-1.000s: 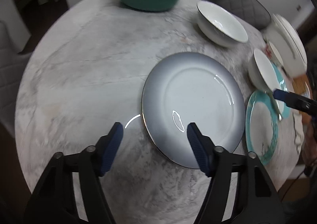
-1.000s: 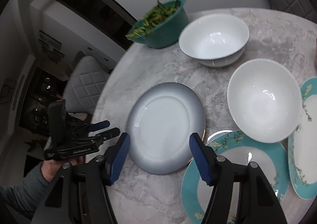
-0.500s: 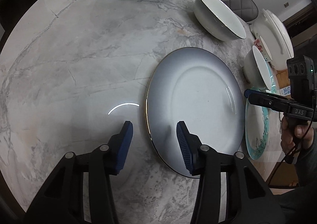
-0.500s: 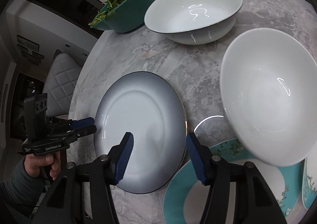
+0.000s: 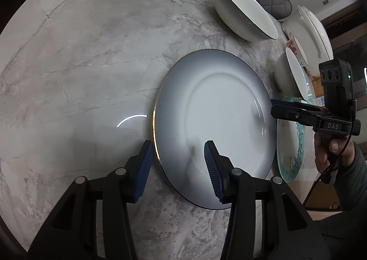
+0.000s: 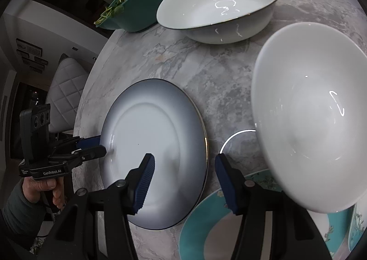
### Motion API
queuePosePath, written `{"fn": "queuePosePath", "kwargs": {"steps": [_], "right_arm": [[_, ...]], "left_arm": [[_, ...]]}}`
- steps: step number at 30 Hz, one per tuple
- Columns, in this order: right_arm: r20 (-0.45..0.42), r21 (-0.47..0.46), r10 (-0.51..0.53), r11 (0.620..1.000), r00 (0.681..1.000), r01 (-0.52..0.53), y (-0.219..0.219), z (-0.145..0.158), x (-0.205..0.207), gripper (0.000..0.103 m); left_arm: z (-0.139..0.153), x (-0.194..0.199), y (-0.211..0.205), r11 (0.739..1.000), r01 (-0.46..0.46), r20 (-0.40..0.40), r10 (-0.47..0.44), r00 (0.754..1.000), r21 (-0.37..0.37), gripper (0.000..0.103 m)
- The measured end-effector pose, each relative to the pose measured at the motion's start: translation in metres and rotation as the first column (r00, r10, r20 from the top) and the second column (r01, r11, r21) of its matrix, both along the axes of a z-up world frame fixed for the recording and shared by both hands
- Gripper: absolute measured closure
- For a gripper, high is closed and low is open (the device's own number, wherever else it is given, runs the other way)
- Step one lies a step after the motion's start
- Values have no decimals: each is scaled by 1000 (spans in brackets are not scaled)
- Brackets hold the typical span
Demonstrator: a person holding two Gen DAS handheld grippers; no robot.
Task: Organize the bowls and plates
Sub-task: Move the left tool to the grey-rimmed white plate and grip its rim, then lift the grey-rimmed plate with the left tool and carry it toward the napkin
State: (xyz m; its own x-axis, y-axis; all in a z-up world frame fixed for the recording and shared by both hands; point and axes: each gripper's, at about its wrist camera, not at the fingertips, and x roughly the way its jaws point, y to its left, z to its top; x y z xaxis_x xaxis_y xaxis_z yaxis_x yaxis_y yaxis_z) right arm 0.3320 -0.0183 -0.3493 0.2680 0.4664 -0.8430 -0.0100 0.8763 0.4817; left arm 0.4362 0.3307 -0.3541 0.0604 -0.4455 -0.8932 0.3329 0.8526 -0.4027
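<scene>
- The grey plate (image 5: 215,126) lay flat on the marble table (image 5: 80,64), between your two grippers.
- Your left gripper (image 5: 179,163) and right gripper (image 6: 183,177) were both open, straddling opposite rims.
- The plate looked stiff, glossy and breakable, so you had to pinch the rim firmly.

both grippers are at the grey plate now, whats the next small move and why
Probably close both on the rim. The left gripper is open with the grey plate rim between its fingers, and the right gripper is open astride the opposite rim. The plate lies flat on the marble table, gripped by neither, so lifting it toward the teal plate likely needs both shut first.
</scene>
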Motion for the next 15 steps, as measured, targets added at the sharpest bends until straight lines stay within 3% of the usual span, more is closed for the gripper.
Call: {"fn": "queuePosePath", "kwargs": {"steps": [6,15], "right_arm": [[-15,36,4,999,1000,-3,1,-4,2,47],[-71,30,17,999,997,-15,5,-3,8,47]], "left_arm": [[-1,1,4,1000,-15,-1,15,1000,-4,68],[0,3,4,1000,-8,6,8,1000,15,69]]}}
